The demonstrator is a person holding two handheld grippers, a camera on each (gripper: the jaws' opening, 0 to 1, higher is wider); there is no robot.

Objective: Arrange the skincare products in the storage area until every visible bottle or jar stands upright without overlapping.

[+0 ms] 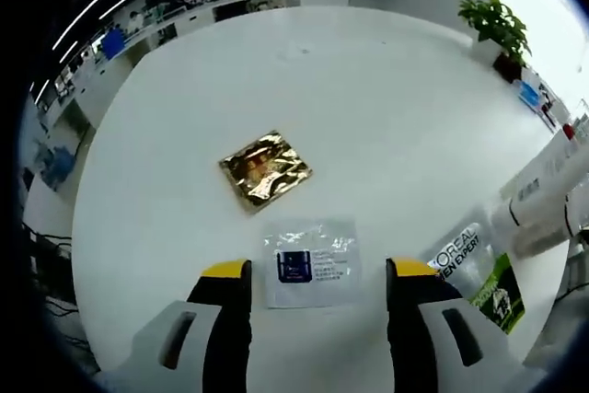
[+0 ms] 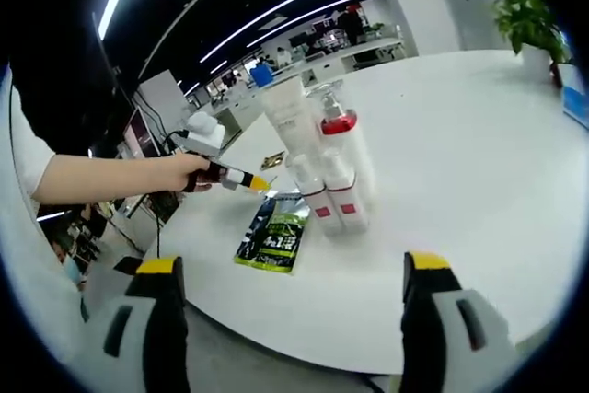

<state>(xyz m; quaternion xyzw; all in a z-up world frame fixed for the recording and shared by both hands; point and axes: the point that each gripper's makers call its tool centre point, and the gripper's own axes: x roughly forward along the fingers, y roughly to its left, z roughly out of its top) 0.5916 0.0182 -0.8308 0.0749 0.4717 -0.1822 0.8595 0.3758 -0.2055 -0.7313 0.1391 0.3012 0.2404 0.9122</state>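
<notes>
White bottles [image 2: 327, 167] upright, clustered touching, mid-table near front edge; green sachet [image 2: 273, 234] flat just beside. Clear sachet [image 1: 311, 263] between spread jaws of left gripper [image 1: 317, 275], gold sachet [image 1: 265, 168] beyond, open tabletop [image 1: 368, 108] all round. Right gripper [image 2: 294, 273] jaws wide, holding nothing.

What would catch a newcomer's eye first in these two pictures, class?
In the left gripper view, a crinkled gold foil sachet gleams alone on the round white table, with a clear plastic sachet bearing a dark blue label lying flat just ahead of the open left gripper. In the right gripper view, a cluster of upright white bottles with red bands stands beside a flat black-and-green sachet.
</notes>
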